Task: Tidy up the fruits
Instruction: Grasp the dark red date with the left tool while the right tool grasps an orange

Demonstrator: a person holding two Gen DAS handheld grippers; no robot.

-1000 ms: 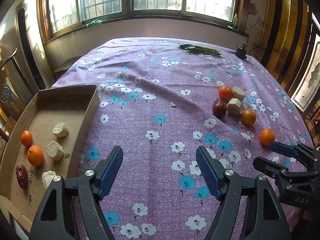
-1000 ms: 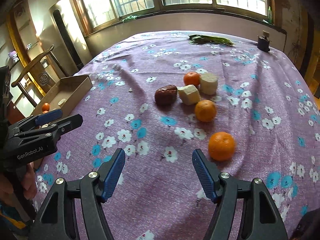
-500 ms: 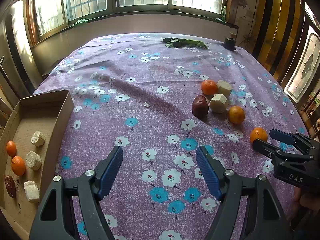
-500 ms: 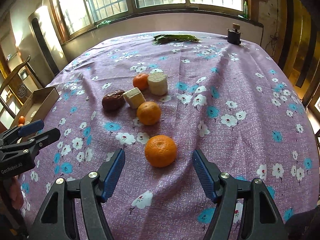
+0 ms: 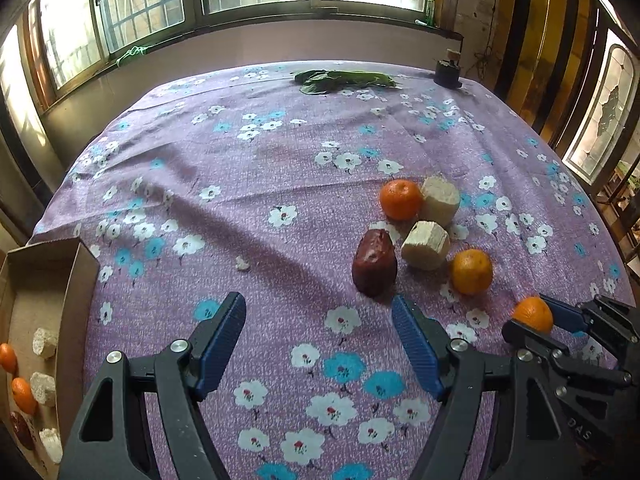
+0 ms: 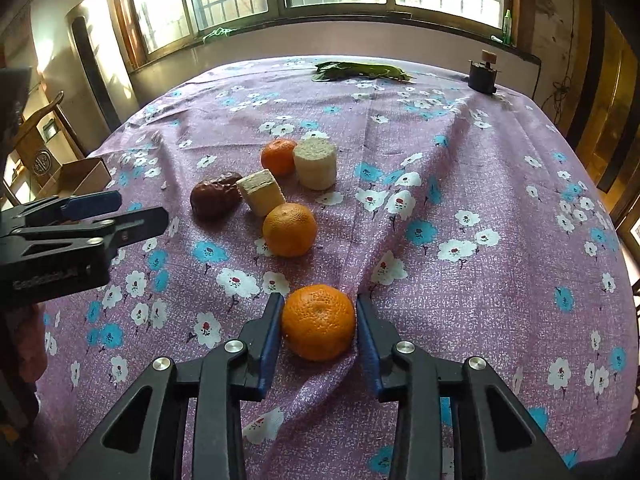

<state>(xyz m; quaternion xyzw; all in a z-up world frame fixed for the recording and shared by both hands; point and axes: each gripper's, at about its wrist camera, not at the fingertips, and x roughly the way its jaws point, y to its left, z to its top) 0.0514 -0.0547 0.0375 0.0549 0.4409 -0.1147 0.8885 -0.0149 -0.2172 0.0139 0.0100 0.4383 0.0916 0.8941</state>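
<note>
Nearest tangerine on the flowered tablecloth, bracketed by the right gripper with pads closed against its sides: squeeze gently, lift straight, clear of bunched cloth; left gripper open, holding nothing, toward the cardboard box.

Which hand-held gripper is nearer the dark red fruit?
Left. The left hand-held gripper sits open just short of the dark red fruit; the right hand-held gripper is farther off, closed around an orange.

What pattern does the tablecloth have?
The tablecloth is purple with white and blue flowers; the right wrist view shows it best.
</note>
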